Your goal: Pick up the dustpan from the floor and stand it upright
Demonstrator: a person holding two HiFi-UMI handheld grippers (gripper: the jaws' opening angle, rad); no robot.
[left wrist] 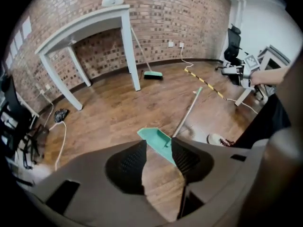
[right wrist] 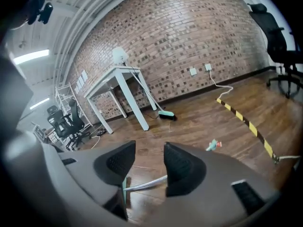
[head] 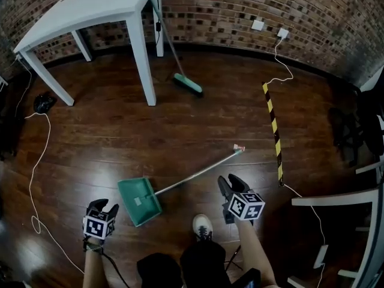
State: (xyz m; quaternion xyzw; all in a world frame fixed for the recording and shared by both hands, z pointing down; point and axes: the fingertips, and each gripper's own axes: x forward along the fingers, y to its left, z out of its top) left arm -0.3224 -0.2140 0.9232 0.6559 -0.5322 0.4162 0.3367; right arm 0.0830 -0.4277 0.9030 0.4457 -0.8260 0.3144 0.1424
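While both grippers hang low over the floor (head: 180,131), neither holds anything. The left gripper (head: 105,208) has its jaws apart; its own view shows the green pan beyond them, untouched. The right gripper (head: 230,182) is also spread wide, with bare floor and a stretch of handle below the gap, no contact. A shoe (head: 202,225) sits between them, nearest the person.

The dustpan (head: 139,201) lies flat on the floor just right of the left gripper. Its long handle (head: 192,176) runs up and right past the right gripper, ending in a small red-and-white tag.

Handling, judged: thin plastic pan on a slim metal tube, so light, stiff and top-heavy once stood up. The smooth tube may slip or roll in the jaws. Best hold is probably the handle mid-length or higher, pivoting on the pan's edge; the pan lip would flex.

Contents: the pan looks empty of debris, with one pale patch I cannot identify.

Farther out: a yellow-black striped strip (head: 273,128) at right, a white table (head: 90,8) far left with a broom (head: 188,84) leaning on it, and a brick wall (head: 240,5) behind.
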